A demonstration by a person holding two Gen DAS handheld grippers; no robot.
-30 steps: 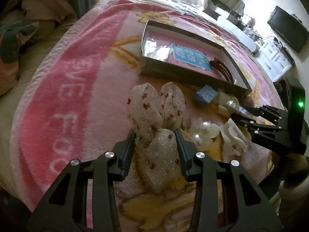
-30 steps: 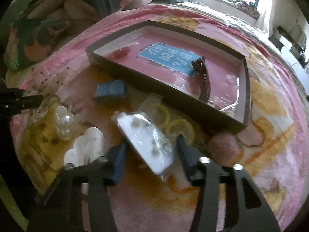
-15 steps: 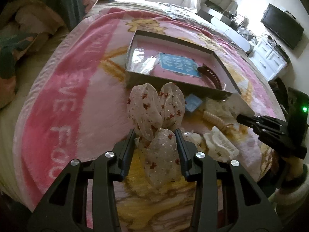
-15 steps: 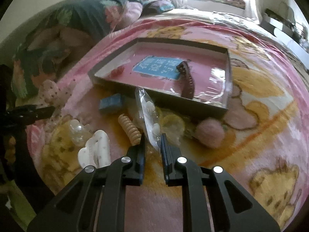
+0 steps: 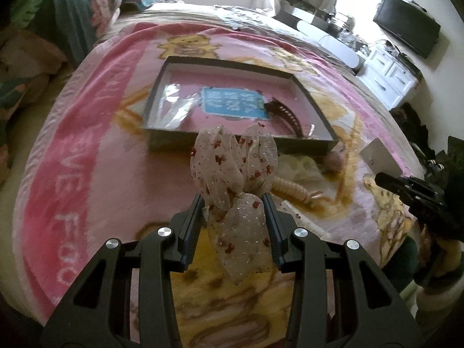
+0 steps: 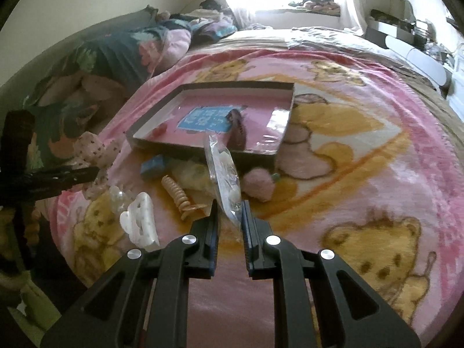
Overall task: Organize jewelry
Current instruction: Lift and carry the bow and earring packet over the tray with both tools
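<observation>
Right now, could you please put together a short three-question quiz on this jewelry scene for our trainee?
1. True or false: the left tongs are closed on the spotted fabric bow.
2. What do the right tongs hold? A) the white claw clip B) the clear plastic packet C) the blue box
3. Fill in: the one hair accessory already lying in the tray is the dark ____.

Key: 1 true; 2 B; 3 comb (a dark toothed hair clip beside the blue label).
</observation>
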